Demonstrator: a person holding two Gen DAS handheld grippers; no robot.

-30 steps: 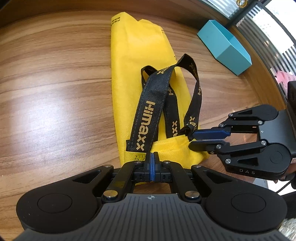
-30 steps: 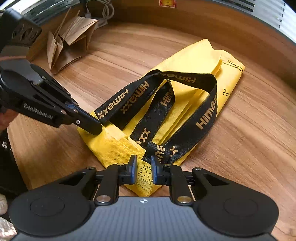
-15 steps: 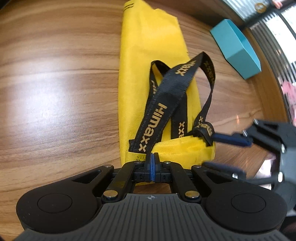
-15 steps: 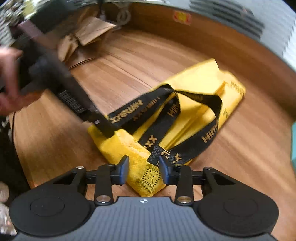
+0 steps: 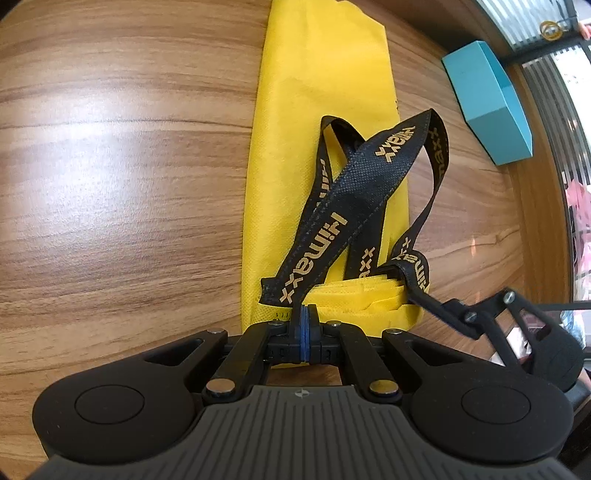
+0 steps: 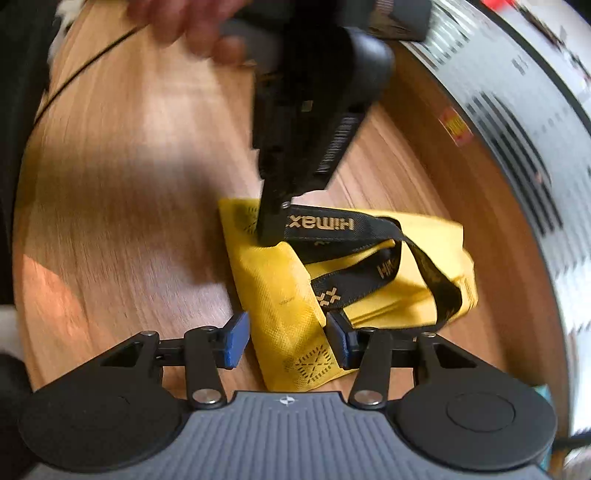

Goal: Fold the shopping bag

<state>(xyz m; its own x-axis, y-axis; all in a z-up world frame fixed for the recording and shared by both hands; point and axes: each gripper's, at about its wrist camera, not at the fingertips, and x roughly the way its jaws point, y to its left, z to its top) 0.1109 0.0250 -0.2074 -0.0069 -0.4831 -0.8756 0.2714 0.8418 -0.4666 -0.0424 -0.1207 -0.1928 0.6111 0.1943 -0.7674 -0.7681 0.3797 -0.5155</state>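
Since a second ago the right gripper (image 6: pixel 286 341) has rolled over and swung round the bag's near corner, and its jaws, then nearly together, are opening, with the corner of the folded yellow non-woven shopping bag (image 5: pixel 321 155) between the blue pads (image 6: pixel 236 341); whether either pad touches the cloth I cannot tell, since the view is smeared. The left gripper (image 5: pixel 303 325) has barely shifted: its jaws are pressed together on the bag's near edge, right where the end of a black woven handle strap printed "Himaxx" (image 5: pixel 332 229) is stitched on. The bag lies flat in a long narrow strip on the wood-grain table (image 5: pixel 122 177), its two black straps looped and crossed on top. From the right-hand view, a hand (image 6: pixel 192 22) grips the left tool from above. Well beyond the bag, by the table's far edge, sits a teal cardboard box (image 5: pixel 487 107).
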